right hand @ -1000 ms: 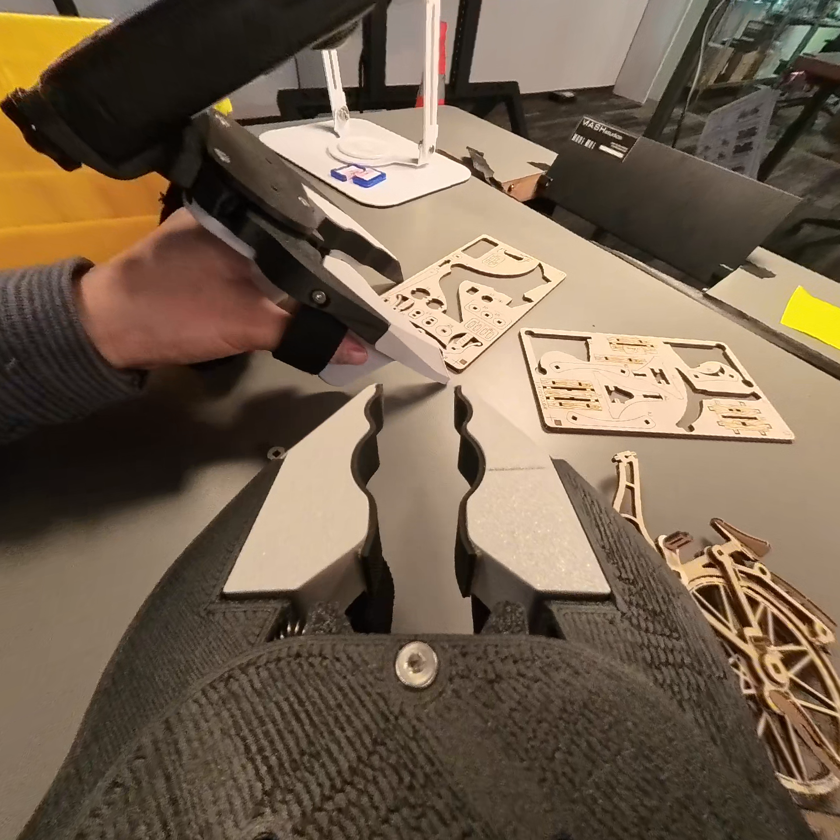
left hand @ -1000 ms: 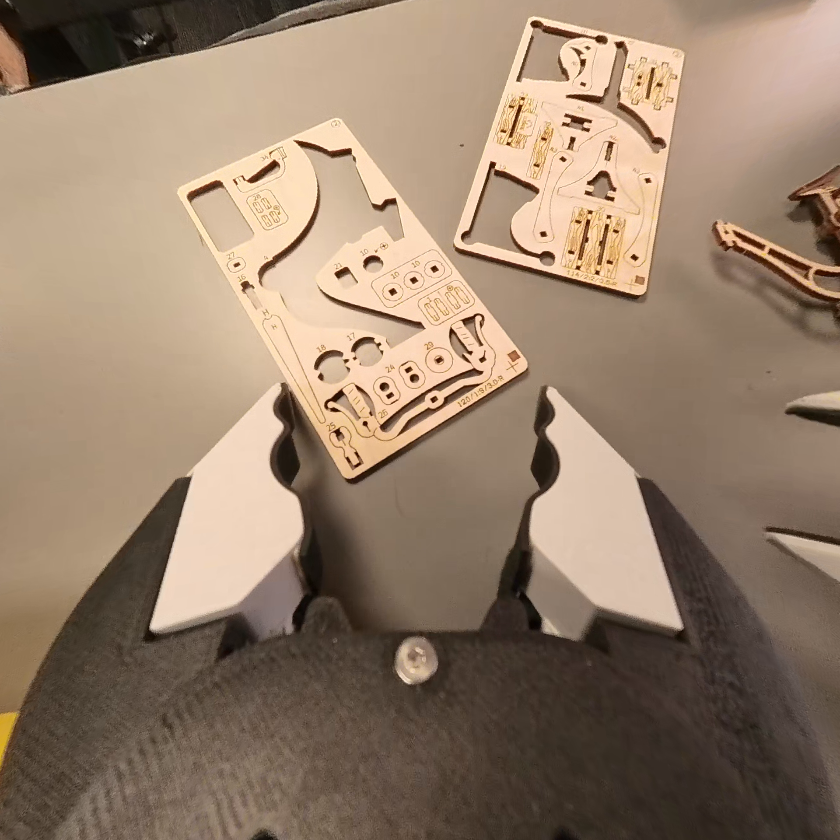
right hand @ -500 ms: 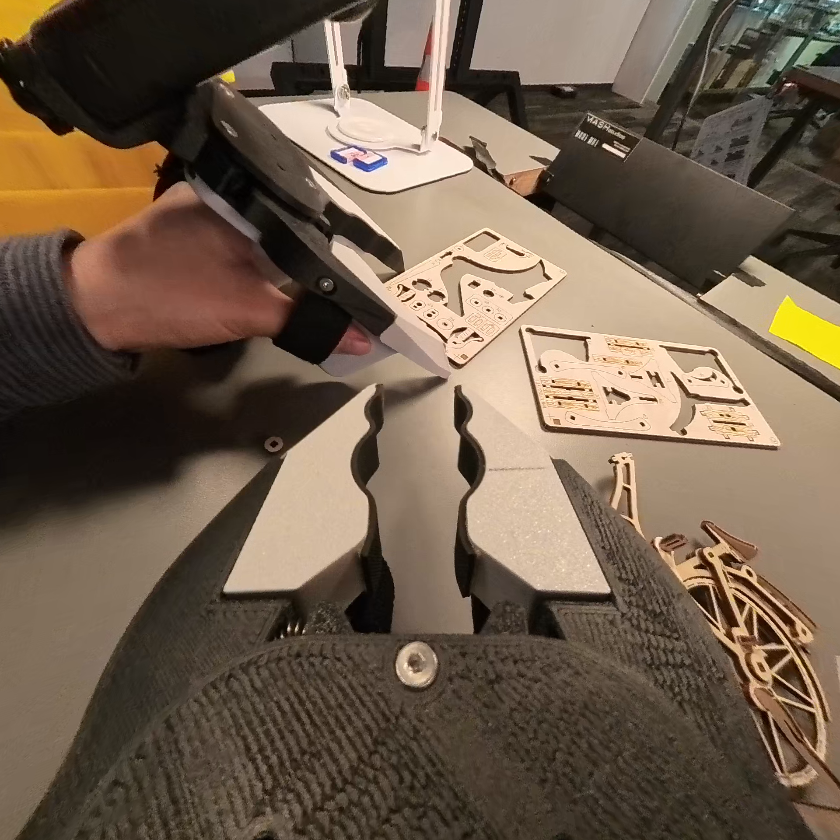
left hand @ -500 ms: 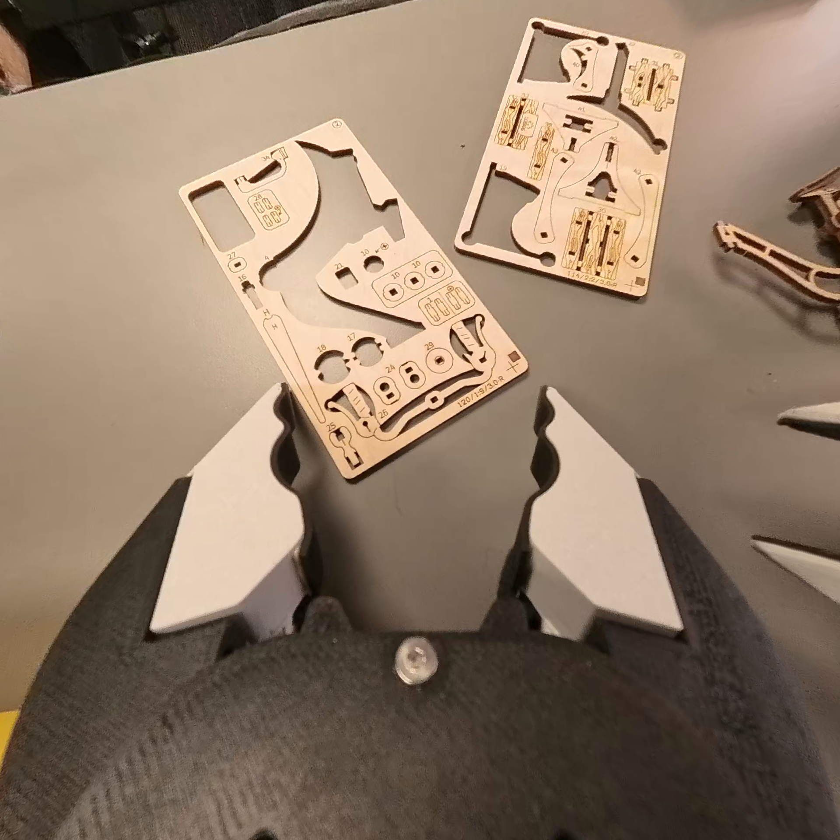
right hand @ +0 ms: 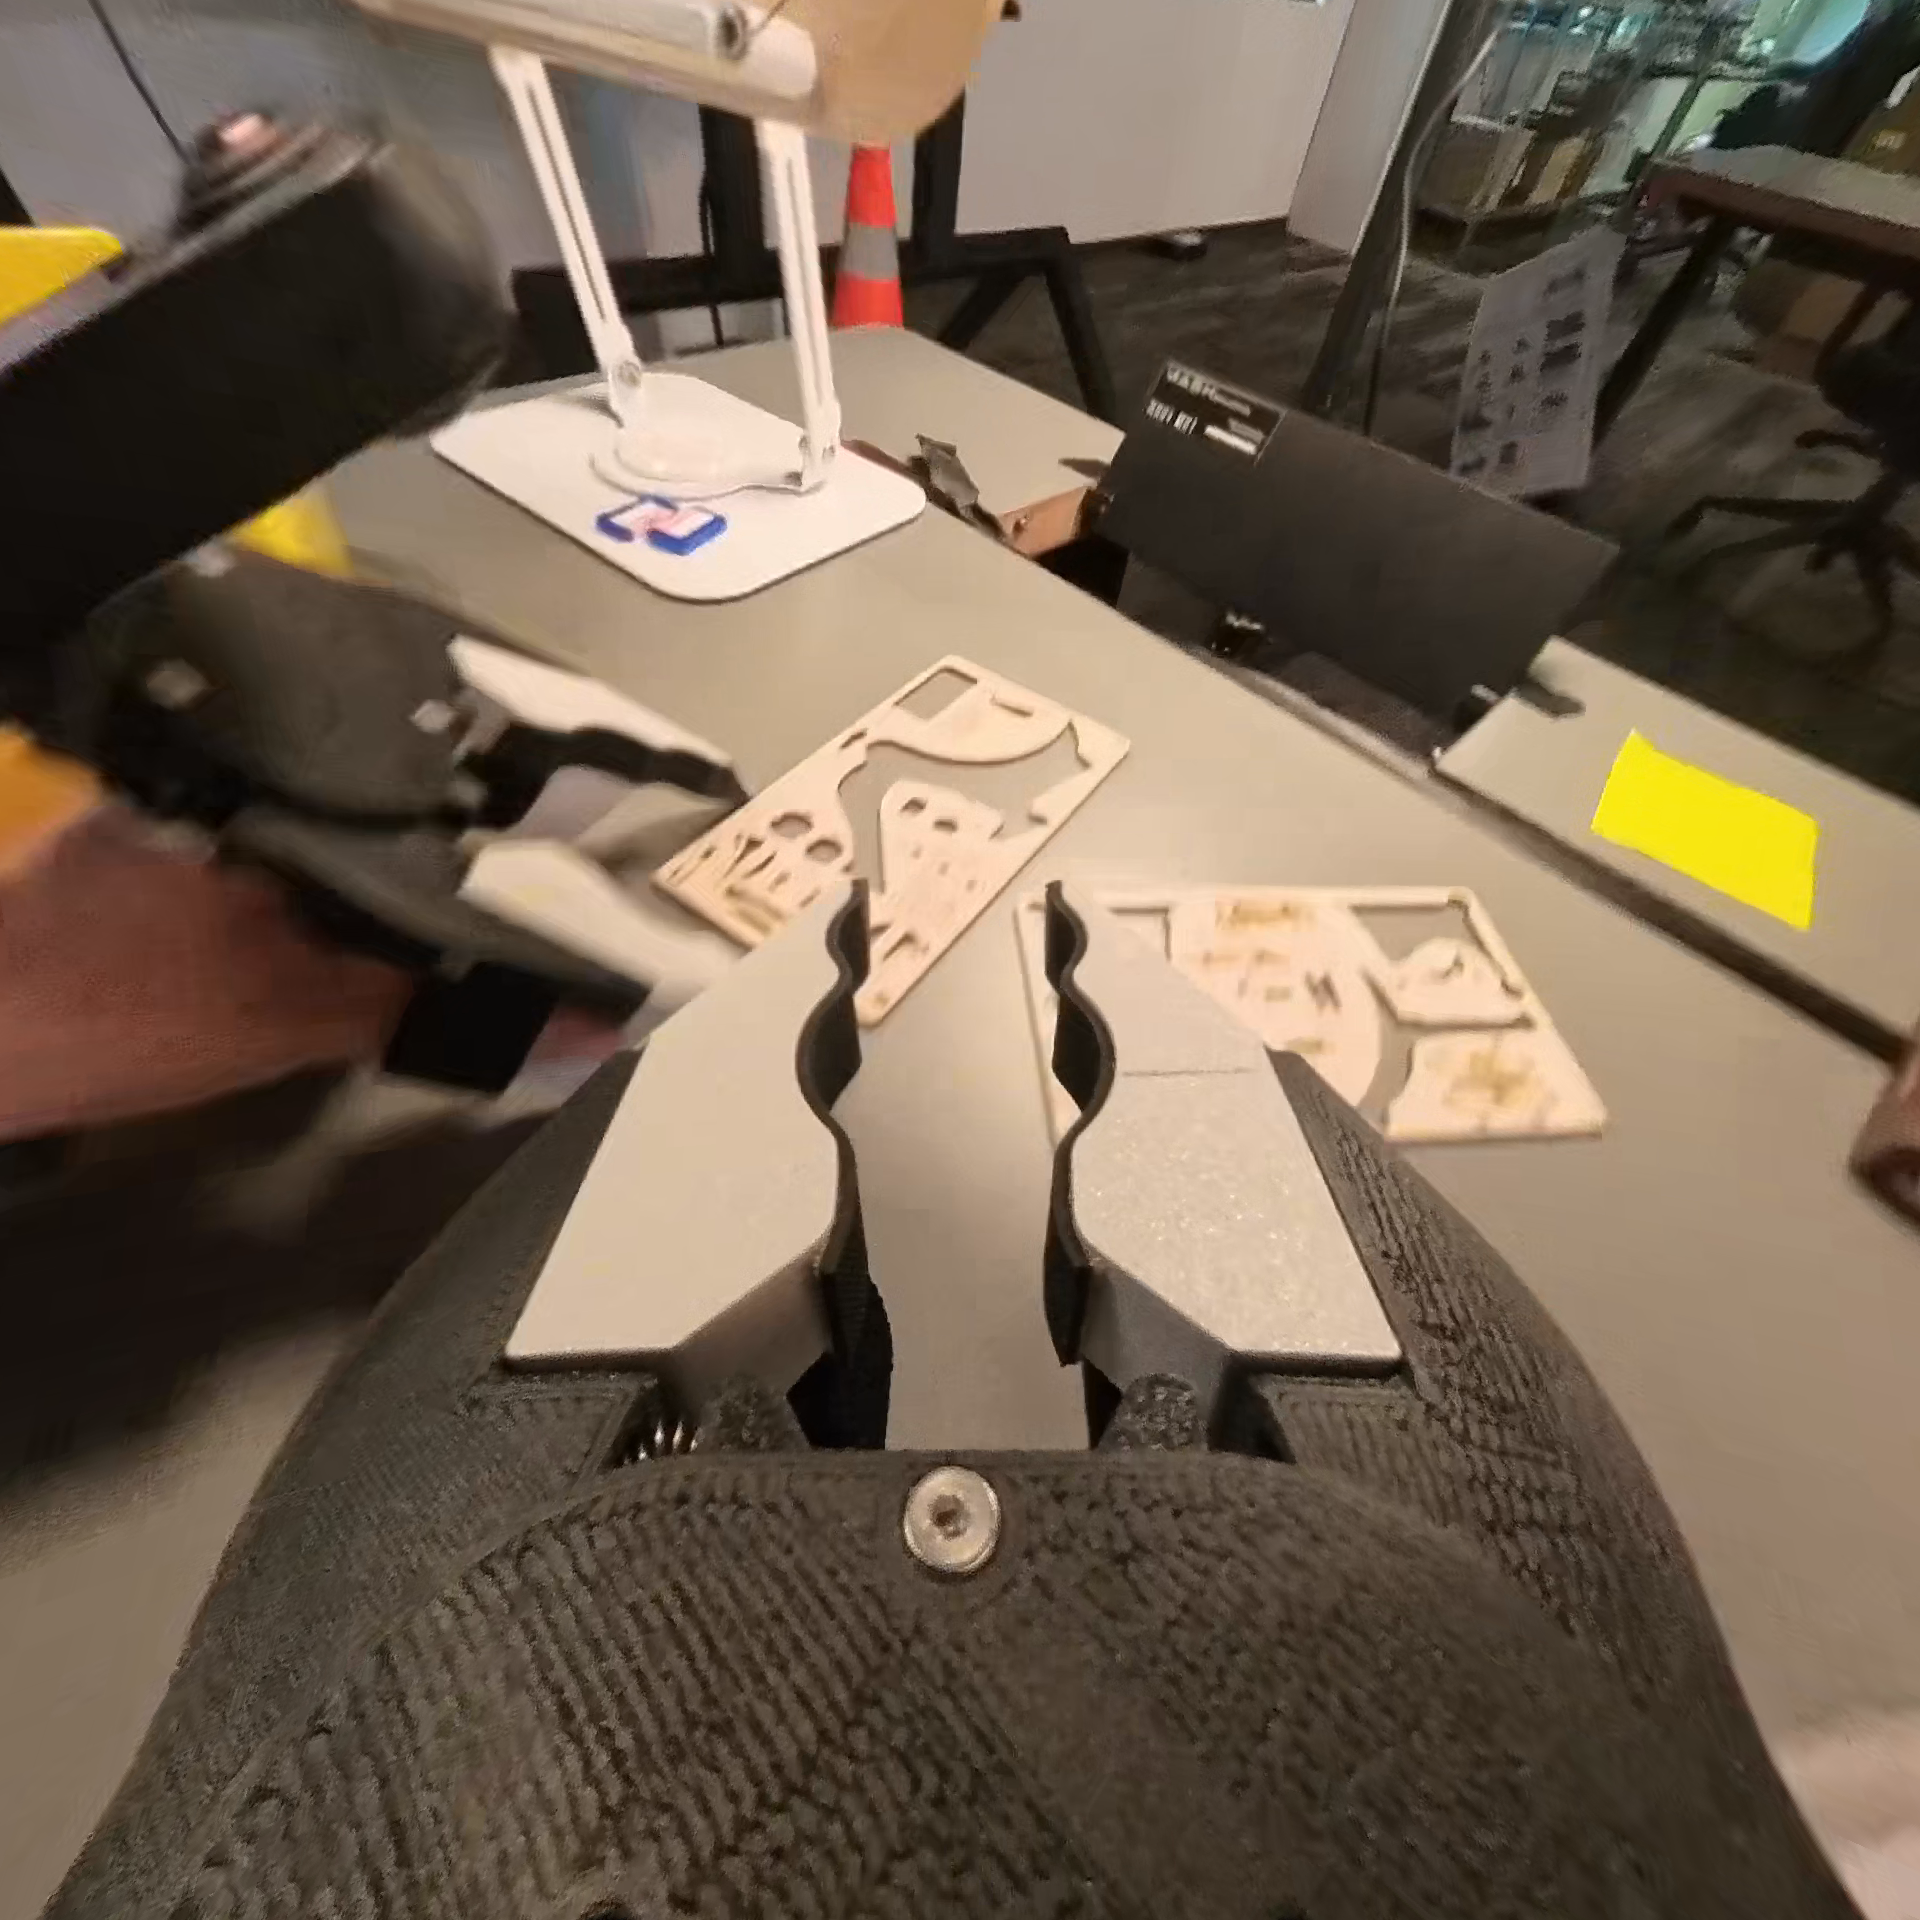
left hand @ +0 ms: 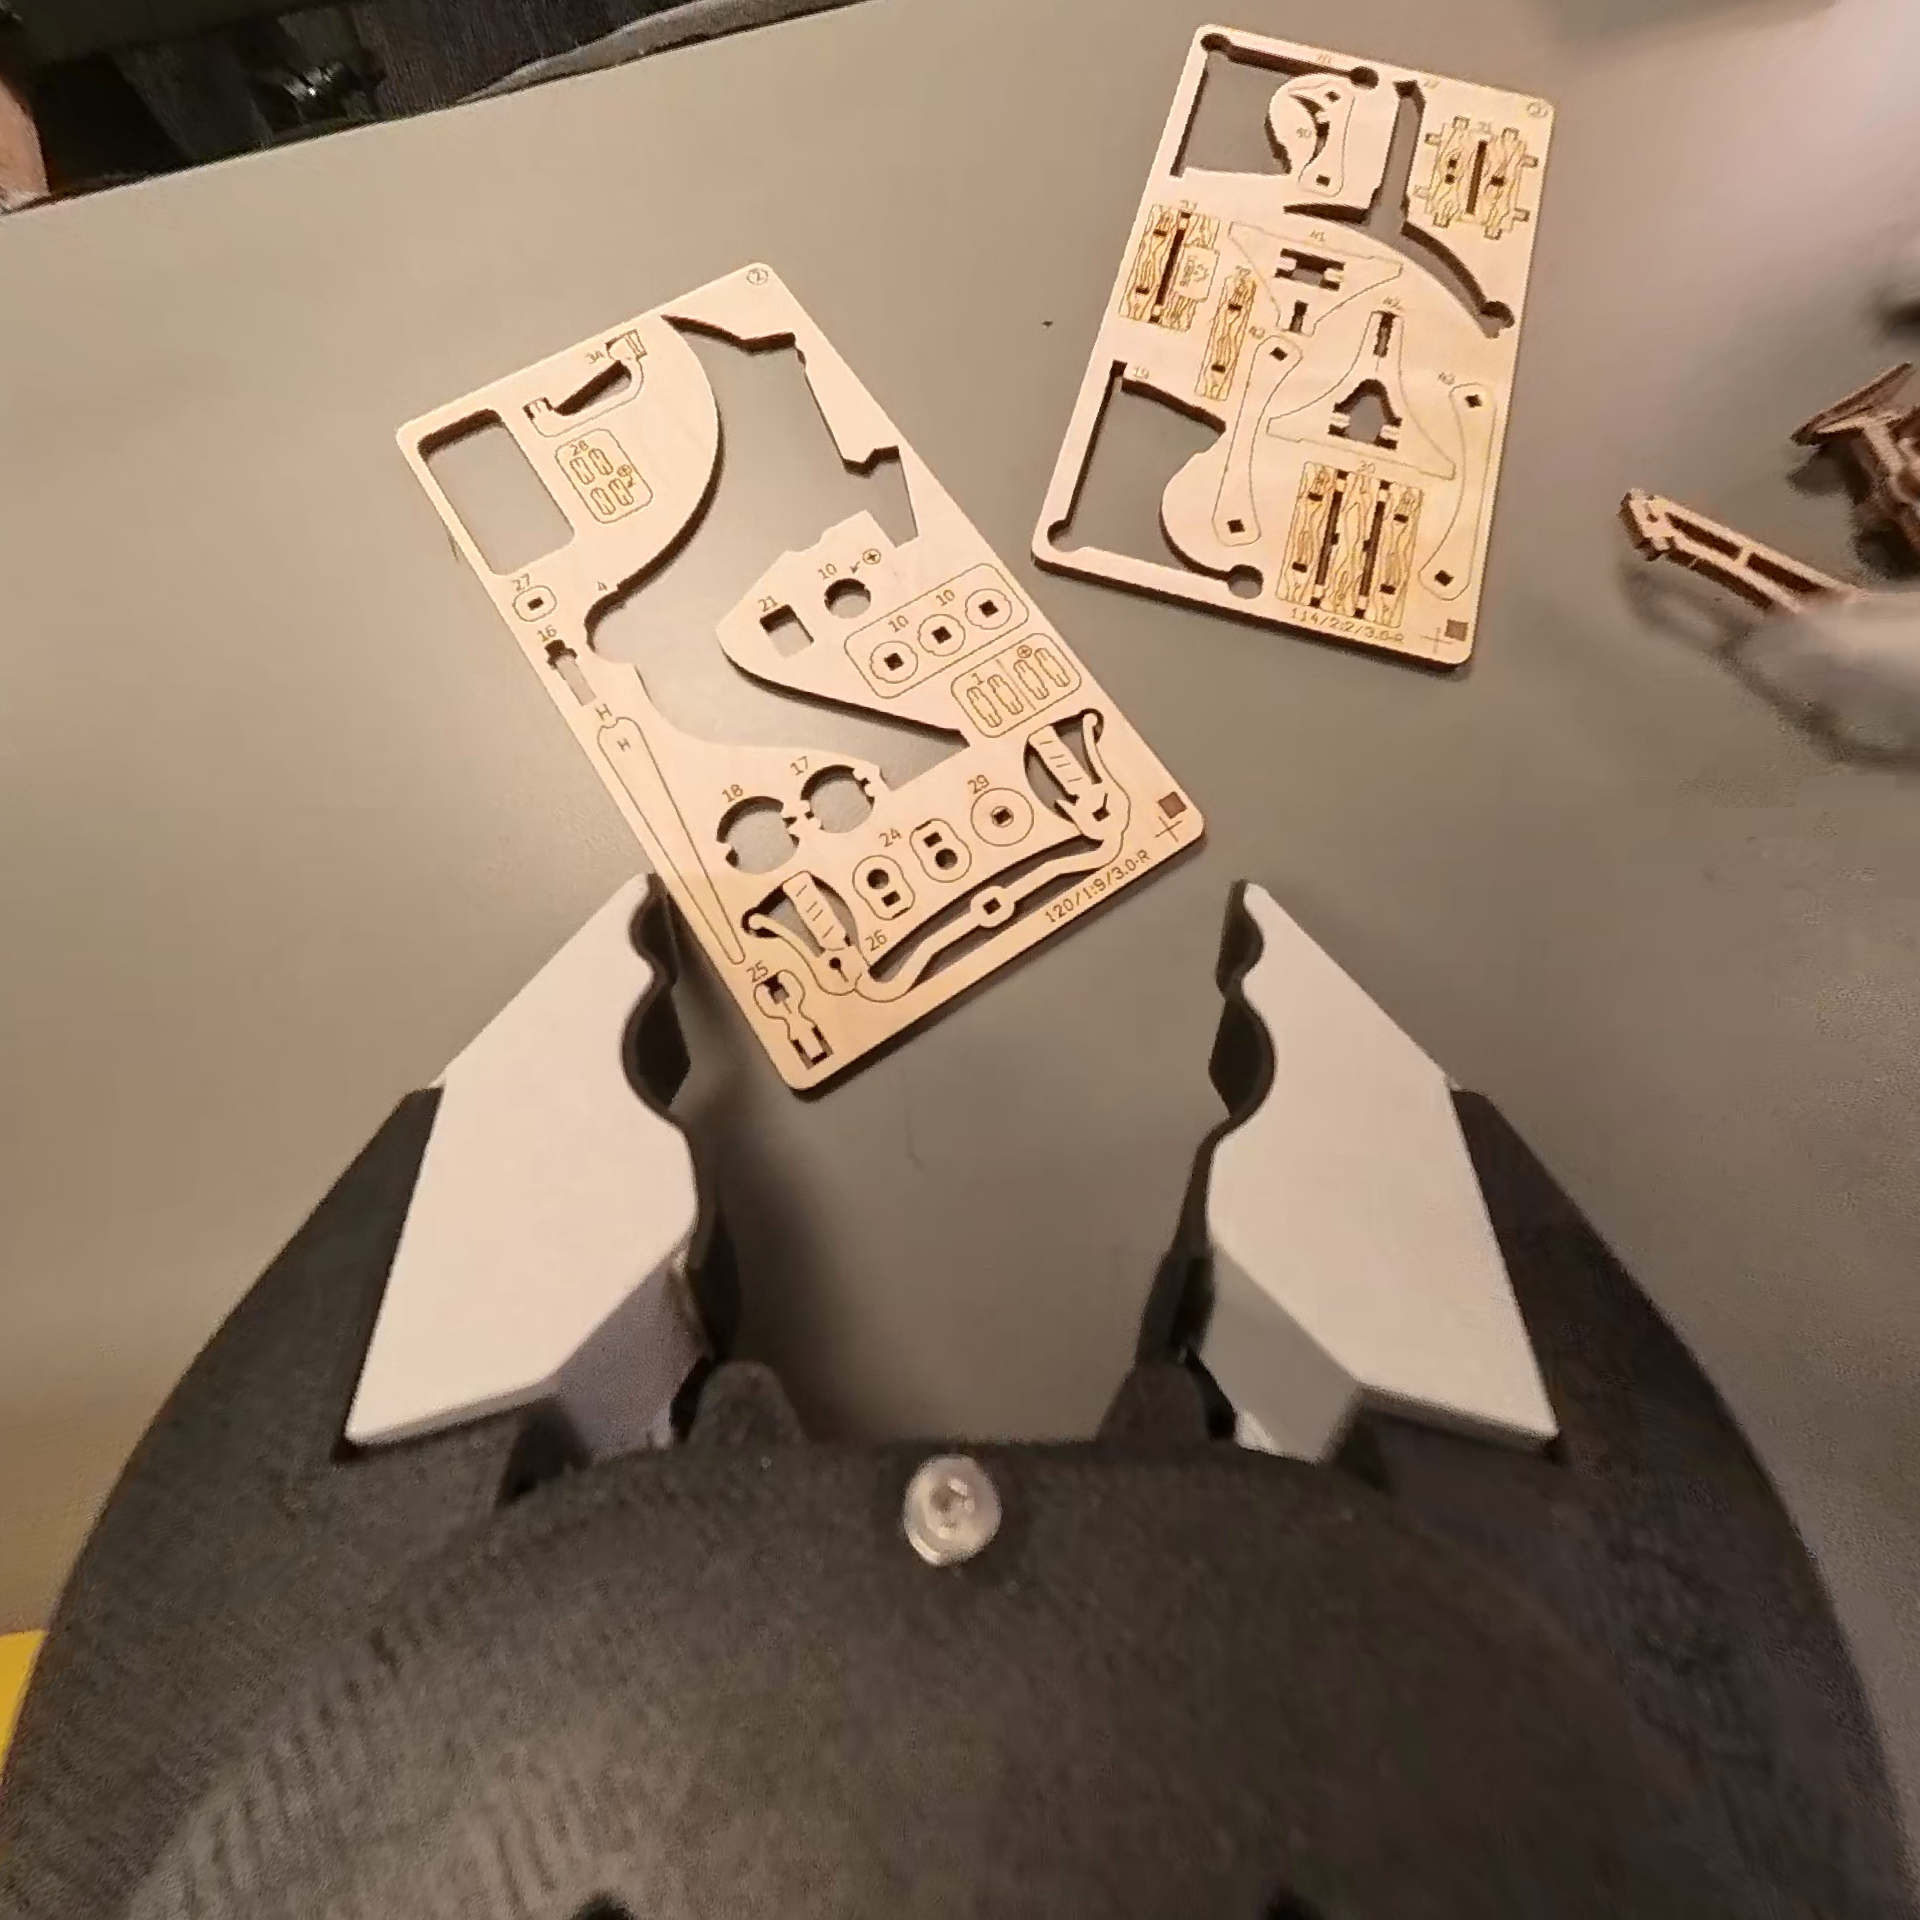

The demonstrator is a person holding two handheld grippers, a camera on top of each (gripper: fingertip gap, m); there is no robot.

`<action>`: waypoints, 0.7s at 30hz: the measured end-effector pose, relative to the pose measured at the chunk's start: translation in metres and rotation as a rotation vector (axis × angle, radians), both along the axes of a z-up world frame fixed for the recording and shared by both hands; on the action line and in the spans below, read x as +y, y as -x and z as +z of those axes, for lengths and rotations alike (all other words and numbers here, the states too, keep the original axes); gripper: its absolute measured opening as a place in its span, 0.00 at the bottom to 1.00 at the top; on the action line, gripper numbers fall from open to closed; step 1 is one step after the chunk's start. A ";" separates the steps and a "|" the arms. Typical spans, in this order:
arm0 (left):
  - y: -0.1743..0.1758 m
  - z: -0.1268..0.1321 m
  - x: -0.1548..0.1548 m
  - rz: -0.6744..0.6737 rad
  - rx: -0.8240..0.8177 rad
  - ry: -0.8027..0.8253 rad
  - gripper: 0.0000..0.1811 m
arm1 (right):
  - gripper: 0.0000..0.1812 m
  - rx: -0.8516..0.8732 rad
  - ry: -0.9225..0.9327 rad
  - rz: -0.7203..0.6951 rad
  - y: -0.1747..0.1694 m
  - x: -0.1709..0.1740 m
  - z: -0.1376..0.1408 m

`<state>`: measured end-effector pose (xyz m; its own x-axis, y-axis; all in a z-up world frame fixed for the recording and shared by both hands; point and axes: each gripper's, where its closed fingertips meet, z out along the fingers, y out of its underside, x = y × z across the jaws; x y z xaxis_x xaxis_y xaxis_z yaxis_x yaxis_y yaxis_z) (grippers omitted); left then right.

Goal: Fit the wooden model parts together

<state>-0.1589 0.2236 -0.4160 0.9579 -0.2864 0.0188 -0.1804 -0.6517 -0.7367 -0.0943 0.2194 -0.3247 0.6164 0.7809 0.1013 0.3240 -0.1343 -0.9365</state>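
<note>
A: Left side first. What's the left gripper (left hand: 940, 899) doing?

B: Jaws spread wide, holding nothing, hovering over the grey table (left hand: 208, 520). The near corner of the first wooden sheet (left hand: 790, 665) sits between the fingertips, flat on the table.

A: Next to the right?

B: Second wooden sheet (left hand: 1299, 343), also flat, just beside the first, not touching. Both have parts already punched out. Further right, a loose wooden strut (left hand: 1714, 551) and a dark wooden piece at the edge, partly cut off. A blurred pale shape overlaps the strut's end; can't tell what.

A: Right wrist view?

B: Left gripper shows blurred at left, low over the first sheet's end. Right gripper (right hand: 951, 899) has jaws apart with a narrow gap, empty, pointing between the two sheets. White lamp base (right hand: 675, 488) behind, yellow note (right hand: 1704, 826) far right.
</note>
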 end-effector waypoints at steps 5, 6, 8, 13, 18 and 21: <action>0.000 0.000 0.001 0.001 -0.003 -0.007 0.56 | 0.19 -0.225 0.165 0.232 0.063 0.083 -0.019; 0.001 0.001 0.002 0.005 -0.005 -0.010 0.55 | 0.20 -0.249 0.208 0.355 0.080 0.087 -0.026; 0.003 0.001 0.003 0.008 -0.010 -0.014 0.54 | 0.23 -0.369 0.209 0.590 0.096 0.084 -0.041; 0.003 0.005 0.003 0.013 -0.074 -0.020 0.52 | 0.26 -0.679 0.277 0.687 0.089 0.114 -0.078; 0.003 0.004 0.003 0.011 -0.058 -0.018 0.53 | 0.24 -0.811 0.344 0.757 0.090 0.131 -0.086; 0.003 0.004 0.004 0.012 -0.060 -0.020 0.53 | 0.12 -0.849 0.432 0.795 0.092 0.129 -0.089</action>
<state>-0.1622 0.2273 -0.4122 0.9587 -0.2755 0.0702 -0.1279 -0.6386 -0.7588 -0.1868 0.3485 -0.4132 -0.1781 0.9764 -0.1220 0.9387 0.1314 -0.3186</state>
